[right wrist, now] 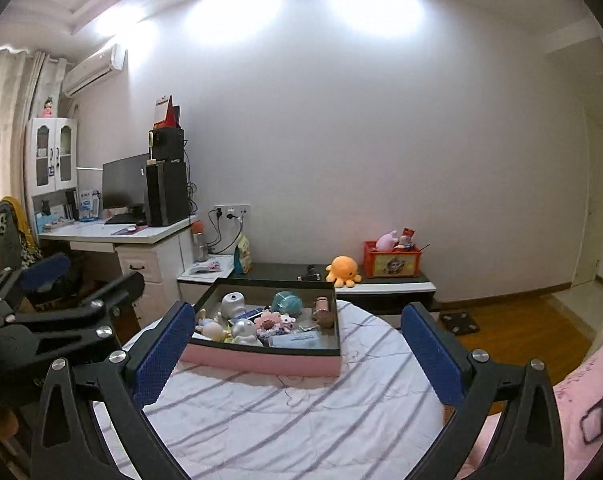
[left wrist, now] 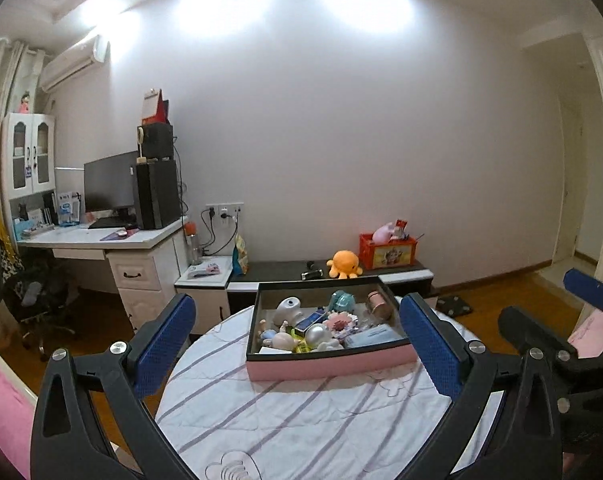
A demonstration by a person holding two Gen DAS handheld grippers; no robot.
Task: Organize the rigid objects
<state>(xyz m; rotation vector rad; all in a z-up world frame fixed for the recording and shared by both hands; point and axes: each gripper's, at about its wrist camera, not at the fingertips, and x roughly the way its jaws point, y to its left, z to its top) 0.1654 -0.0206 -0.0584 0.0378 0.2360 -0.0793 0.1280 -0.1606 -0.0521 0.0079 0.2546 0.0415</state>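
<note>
Sitting on striped round table (left wrist: 301,420): pink box (left wrist: 329,364) filled with trinkets | left gripper (left wrist: 297,344), right gripper (right wrist: 297,356) gaping wide, holding nothing | beyond: orange octopus plush (left wrist: 343,264), red crate (left wrist: 389,250) occupying low cabinet (left wrist: 285,270)

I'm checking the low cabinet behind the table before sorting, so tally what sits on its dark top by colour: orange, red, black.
Orange: 1, the octopus toy
Red: 1, the crate
Black: 1, a small object, too small to identify
Total: 3
</note>
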